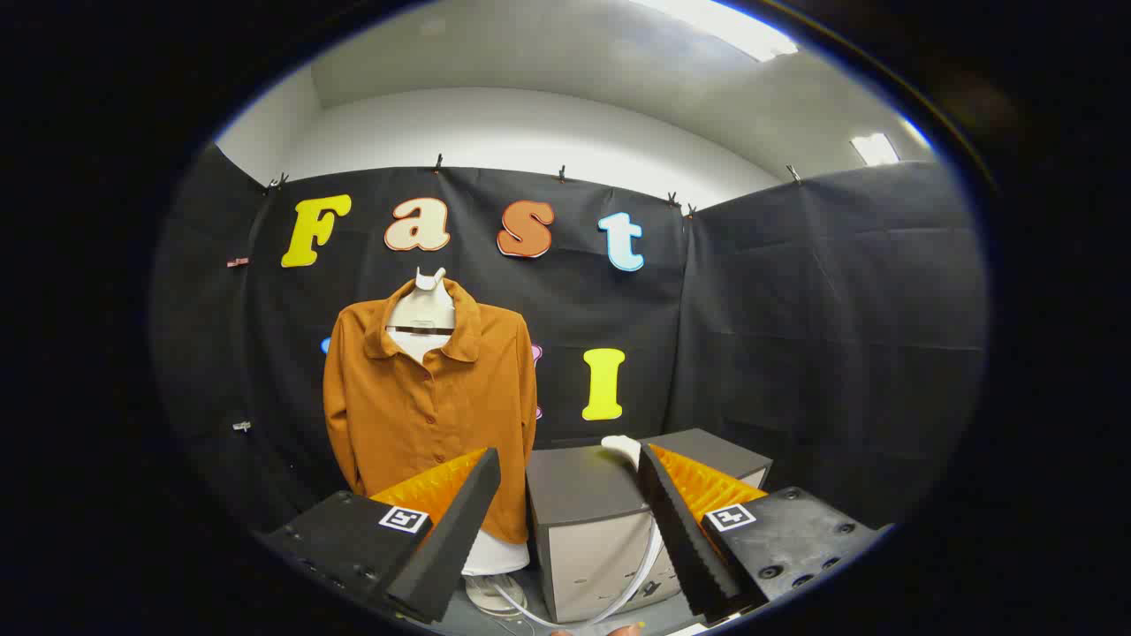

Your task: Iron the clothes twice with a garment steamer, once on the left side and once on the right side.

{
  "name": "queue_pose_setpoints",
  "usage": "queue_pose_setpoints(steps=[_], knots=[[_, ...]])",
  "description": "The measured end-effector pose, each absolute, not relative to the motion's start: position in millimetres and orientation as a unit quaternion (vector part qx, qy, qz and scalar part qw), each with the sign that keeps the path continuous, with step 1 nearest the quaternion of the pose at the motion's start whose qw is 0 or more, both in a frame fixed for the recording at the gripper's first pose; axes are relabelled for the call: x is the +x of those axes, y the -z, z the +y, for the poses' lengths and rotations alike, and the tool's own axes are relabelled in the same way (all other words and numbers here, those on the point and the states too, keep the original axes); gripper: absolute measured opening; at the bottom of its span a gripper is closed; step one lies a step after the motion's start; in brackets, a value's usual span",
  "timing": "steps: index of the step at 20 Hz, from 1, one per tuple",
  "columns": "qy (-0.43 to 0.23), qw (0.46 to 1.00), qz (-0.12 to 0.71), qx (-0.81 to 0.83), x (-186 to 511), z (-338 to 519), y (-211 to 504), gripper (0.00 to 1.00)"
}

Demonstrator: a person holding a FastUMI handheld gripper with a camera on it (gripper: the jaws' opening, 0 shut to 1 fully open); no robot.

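**Steamer Head Lies Ahead of Empty Tongs, Shirt Off to the Left**

Between the two fingers of the tongs (570, 464), which stand spread wide with nothing held, sits a grey box (588, 521) that looks to be the body of the garment steamer. On its top, toward the right finger, rests the white steamer head (621, 448), partly hidden behind that finger's tip. A clear hose (632, 579) runs from under the head, down the front of the box and curls away low toward the foot of the stand.

Beyond and left of the box hangs the brown shirt (428, 397), buttoned and upright on a pale dress form (424, 305) against the black cloth wall. Its long axis runs straight up and down, its hem falling behind the tip of the left finger. The form's round base (490, 592) shows just beside the box's lower left corner.

The coming move appears to turn on the steamer head: it lies forward and slightly right of the midline, nearer the right finger than the left, so the tongs would need to advance and shade right to close on it. Neither side of the shirt looks yet touched, and how the head's handle is turned cannot be told from here.
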State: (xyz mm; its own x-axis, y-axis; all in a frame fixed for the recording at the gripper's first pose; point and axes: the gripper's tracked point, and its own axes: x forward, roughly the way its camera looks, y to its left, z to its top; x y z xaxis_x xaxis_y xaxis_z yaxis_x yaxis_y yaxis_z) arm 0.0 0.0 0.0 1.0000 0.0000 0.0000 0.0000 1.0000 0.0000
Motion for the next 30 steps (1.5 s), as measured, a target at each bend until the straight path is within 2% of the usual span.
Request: queue_pose_setpoints(steps=[23,27,30], knots=[[0.007,1.0,0.002,0.004,8,-10,2,0.98],[0.012,1.0,0.023,0.007,34,-47,6,0.98],[0.009,0.998,0.07,0.006,72,-79,23,0.99]])
